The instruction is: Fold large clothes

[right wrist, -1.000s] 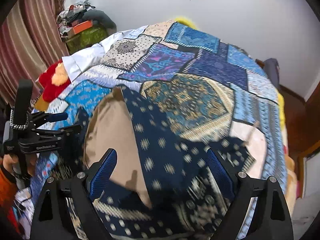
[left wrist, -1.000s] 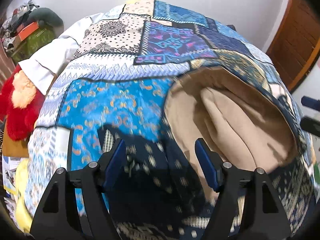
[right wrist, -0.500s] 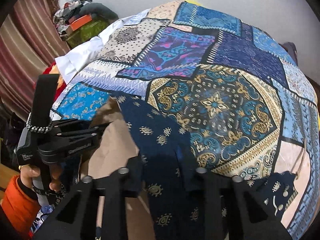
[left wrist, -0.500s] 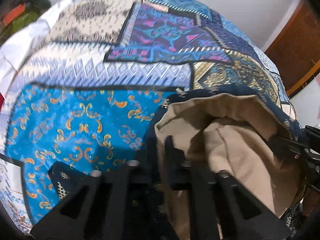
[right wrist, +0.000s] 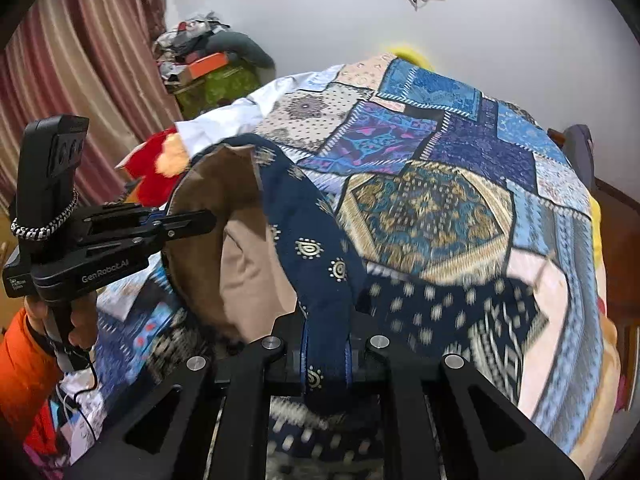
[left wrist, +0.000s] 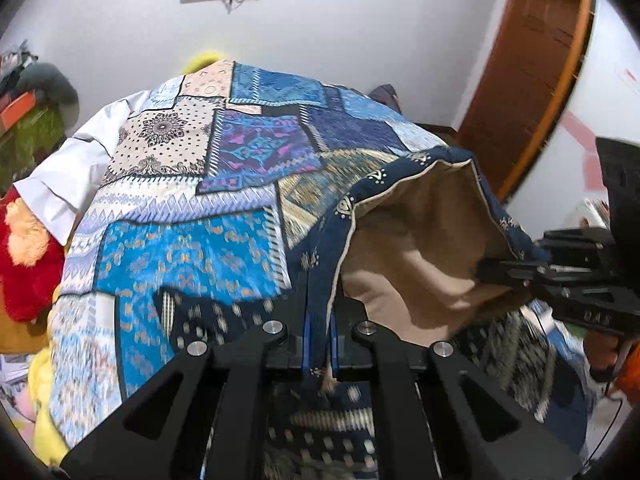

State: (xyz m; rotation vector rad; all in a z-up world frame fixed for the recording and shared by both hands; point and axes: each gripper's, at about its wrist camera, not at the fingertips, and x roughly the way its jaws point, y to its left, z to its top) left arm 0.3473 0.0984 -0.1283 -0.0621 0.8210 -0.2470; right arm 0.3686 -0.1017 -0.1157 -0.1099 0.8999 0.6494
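A large navy patterned garment with a tan lining (left wrist: 416, 240) hangs lifted above a bed with a patchwork blue quilt (left wrist: 192, 248). My left gripper (left wrist: 320, 344) is shut on its navy hem. My right gripper (right wrist: 326, 354) is shut on another part of the same hem (right wrist: 316, 248). The hem stretches between the two grippers and the tan inside bulges open. The right gripper also shows at the right edge of the left wrist view (left wrist: 560, 276). The left gripper shows at the left of the right wrist view (right wrist: 188, 224). The garment's lower part lies blurred on the quilt (right wrist: 452, 312).
A white sheet (left wrist: 76, 168) and a red plush toy (left wrist: 28, 264) lie at the bed's left side. A pile of boxes and clothes (right wrist: 208, 68) stands in the far corner by a striped curtain (right wrist: 80, 72). A wooden door (left wrist: 532, 68) is at the right.
Both grippers went from open above the garment to shut on its navy hem. They have lifted the hem off the quilt, so the wall and door come into view.
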